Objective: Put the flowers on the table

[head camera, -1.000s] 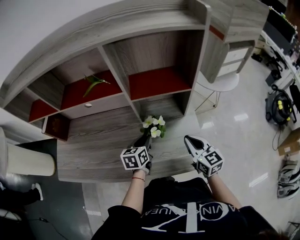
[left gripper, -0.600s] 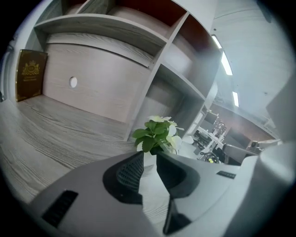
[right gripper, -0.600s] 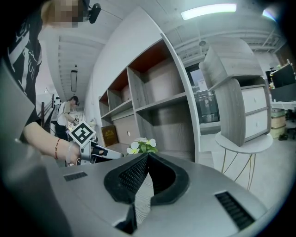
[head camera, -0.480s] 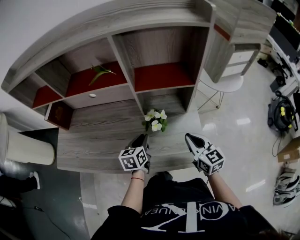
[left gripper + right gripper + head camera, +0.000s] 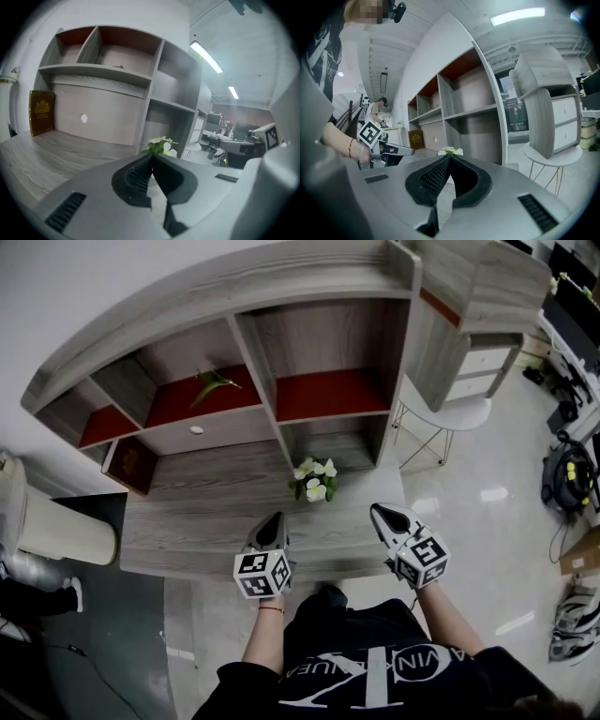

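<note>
A small bunch of white flowers with green leaves [image 5: 314, 479] stands on the grey wooden table [image 5: 206, 512], near the foot of the shelf divider. It also shows as the flowers [image 5: 161, 146] past my left jaws and the flowers [image 5: 450, 151] past my right jaws. My left gripper [image 5: 272, 519] sits over the table's front edge, short of the flowers, shut with nothing in it. My right gripper [image 5: 382, 514] hovers at the table's right front corner, also shut and empty. Neither touches the flowers.
A grey shelf unit [image 5: 281, 352] with red-backed compartments rises behind the table; a green leafy stem [image 5: 211, 385] lies in one. A brown box [image 5: 131, 465] stands at the table's back left. A white round side table [image 5: 445, 409] stands at the right, a pale bin [image 5: 56, 531] at the left.
My left gripper has drawn back from the flowers toward the table's front edge. The flowers stay standing on the table. The right gripper has barely moved.
</note>
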Action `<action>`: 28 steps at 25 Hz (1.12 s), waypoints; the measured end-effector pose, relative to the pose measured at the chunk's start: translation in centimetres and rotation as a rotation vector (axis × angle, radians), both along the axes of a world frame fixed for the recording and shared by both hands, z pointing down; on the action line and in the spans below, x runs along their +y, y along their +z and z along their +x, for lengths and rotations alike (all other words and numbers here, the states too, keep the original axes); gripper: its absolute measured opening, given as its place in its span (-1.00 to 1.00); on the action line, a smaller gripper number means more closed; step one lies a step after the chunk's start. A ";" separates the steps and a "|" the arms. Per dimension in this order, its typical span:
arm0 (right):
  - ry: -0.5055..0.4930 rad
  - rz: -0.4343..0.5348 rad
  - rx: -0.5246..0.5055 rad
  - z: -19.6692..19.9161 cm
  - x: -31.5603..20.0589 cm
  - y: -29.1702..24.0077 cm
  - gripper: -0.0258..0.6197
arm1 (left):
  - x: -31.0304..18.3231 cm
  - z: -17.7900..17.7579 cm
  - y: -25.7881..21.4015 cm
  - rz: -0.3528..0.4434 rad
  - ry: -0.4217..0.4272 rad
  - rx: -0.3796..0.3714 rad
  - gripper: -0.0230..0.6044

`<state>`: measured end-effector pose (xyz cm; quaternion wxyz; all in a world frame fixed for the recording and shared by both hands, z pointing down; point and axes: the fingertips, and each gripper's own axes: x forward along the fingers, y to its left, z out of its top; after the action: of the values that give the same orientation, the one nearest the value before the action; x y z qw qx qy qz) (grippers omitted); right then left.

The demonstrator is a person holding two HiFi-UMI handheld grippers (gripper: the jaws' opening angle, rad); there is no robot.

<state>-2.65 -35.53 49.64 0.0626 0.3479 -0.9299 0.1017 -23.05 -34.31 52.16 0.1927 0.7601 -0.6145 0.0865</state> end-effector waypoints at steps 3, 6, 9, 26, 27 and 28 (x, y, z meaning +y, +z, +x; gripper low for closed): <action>-0.002 0.020 -0.005 0.1 0.0 -0.7 -0.89 | 0.9 -0.4 -1.5 0.051 -0.009 -0.044 -0.91; -0.014 0.048 -0.009 0.1 0.1 -1.6 -0.89 | 1.6 -0.9 -3.2 0.104 -0.030 -0.080 -0.91; -0.029 0.077 -0.006 -0.2 0.4 -2.5 -0.89 | 2.4 -1.4 -4.9 0.154 -0.060 -0.106 -0.91; -0.040 0.126 -0.051 0.2 2.8 -5.0 -0.89 | 7.3 -3.4 -9.9 0.294 -0.205 -0.142 -0.91; -0.040 0.129 -0.052 0.2 3.0 -5.1 -0.89 | 7.5 -3.3 -10.0 0.297 -0.208 -0.143 -0.91; -0.040 0.130 -0.053 0.3 3.2 -5.2 -0.89 | 7.8 -3.3 -10.1 0.300 -0.212 -0.143 -0.91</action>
<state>-2.34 -32.37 44.41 0.0170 0.3297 -0.9427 0.0489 -26.35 -26.53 42.08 0.0412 0.7032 -0.7092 0.0270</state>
